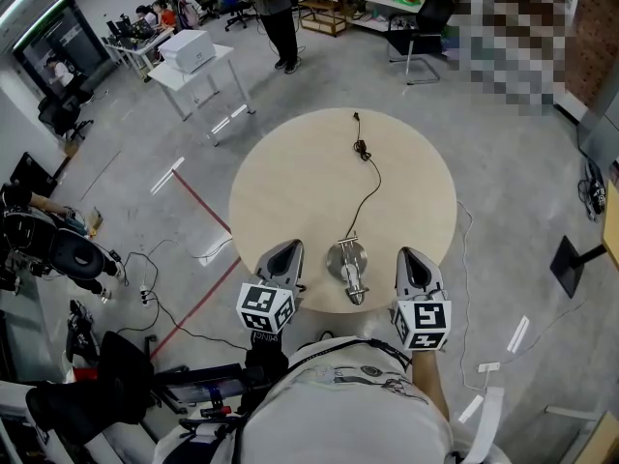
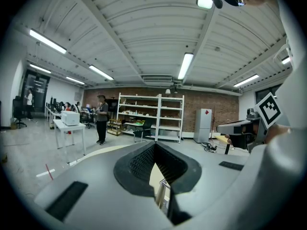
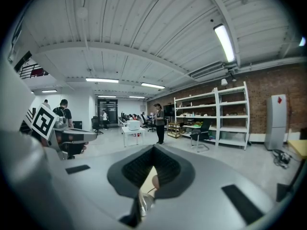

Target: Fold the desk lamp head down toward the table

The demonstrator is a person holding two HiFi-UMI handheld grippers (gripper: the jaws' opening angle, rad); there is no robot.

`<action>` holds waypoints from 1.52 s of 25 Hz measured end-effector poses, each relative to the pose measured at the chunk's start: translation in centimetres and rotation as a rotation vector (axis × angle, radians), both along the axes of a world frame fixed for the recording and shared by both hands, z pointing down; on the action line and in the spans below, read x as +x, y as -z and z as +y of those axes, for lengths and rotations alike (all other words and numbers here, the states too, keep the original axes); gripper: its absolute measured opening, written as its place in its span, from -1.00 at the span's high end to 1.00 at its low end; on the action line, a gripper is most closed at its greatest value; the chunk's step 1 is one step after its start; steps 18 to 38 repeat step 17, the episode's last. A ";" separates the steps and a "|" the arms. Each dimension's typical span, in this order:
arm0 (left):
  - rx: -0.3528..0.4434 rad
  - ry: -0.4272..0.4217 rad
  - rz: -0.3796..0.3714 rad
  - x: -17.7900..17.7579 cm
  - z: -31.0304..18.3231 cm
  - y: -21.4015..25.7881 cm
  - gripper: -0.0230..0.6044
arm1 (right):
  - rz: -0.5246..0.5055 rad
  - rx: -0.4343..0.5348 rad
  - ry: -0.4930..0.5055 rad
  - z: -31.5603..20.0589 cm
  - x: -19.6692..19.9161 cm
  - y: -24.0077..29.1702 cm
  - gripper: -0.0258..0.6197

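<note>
A small silver desk lamp point(image 1: 348, 267) stands near the front edge of the round beige table point(image 1: 309, 191); its black cord point(image 1: 368, 177) runs off toward the far side. To the lamp's left hovers my left gripper point(image 1: 287, 249), and my right gripper point(image 1: 410, 255) is at its right; neither touches it. Both have their jaws together with nothing between them. In the left gripper view, a sliver of the lamp's metal point(image 2: 163, 191) shows below the left gripper's point(image 2: 154, 150) tips. In the right gripper view, a silver bit of the lamp point(image 3: 144, 201) shows below the right gripper's point(image 3: 153, 152) tips.
A white side table with a printer point(image 1: 190, 50) stands at the back left, and a person point(image 1: 277, 13) stands beyond it. Cables point(image 1: 145, 293) and a red tape line point(image 1: 203, 206) lie on the floor at the left. A black chair point(image 1: 418, 29) and shelves are at the back.
</note>
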State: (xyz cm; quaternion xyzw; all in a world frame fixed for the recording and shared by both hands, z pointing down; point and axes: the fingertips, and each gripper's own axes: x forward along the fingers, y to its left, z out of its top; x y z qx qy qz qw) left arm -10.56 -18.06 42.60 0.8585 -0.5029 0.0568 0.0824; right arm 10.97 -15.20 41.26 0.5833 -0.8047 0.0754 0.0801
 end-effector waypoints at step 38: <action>-0.003 -0.004 0.006 -0.1 0.3 -0.1 0.93 | 0.002 0.001 0.017 0.1 -0.7 0.0 0.91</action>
